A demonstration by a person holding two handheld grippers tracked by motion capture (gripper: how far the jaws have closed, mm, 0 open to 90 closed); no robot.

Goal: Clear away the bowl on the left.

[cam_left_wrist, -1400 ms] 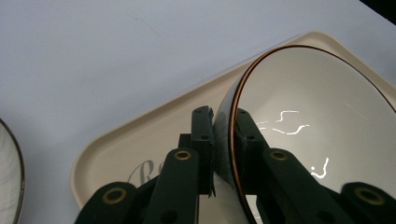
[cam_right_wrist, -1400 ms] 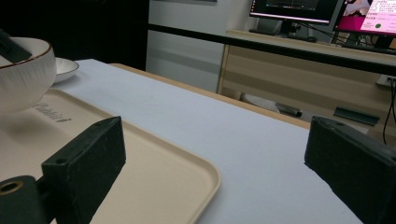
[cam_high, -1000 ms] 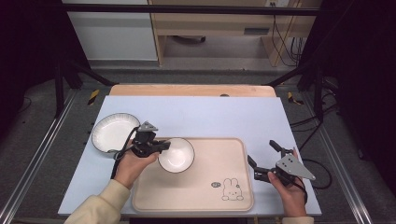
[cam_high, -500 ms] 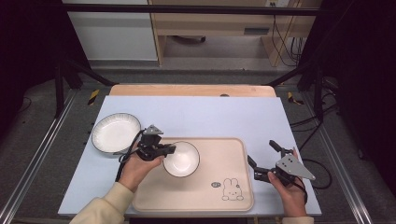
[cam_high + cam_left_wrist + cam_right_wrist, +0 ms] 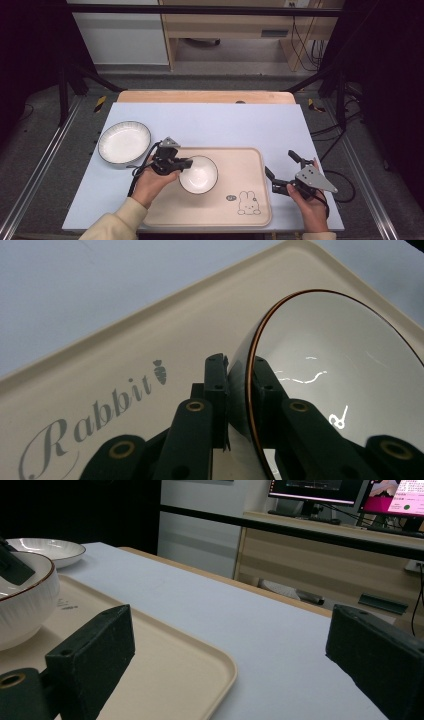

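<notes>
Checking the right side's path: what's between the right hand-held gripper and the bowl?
High view: only bare tray with its rabbit print separates the right hand-held gripper from the bowl.

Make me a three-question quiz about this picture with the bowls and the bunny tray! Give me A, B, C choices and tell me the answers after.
1. Where is the small bowl?
A. on the floor
B. over the beige tray
C. stacked inside the big bowl

2. How many white bowls are there?
A. two
B. four
C. five

3. What is the right gripper doing?
A. gripping the tray
B. squeezing a spoon
C. open, holding nothing

Answers:
1 B, the high view shows it over the tray, with the left gripper on its rim.
2 A, there is the small bowl and the big bowl on the blue table.
3 C, the right gripper view shows its jaws wide apart with only table between them.
</notes>
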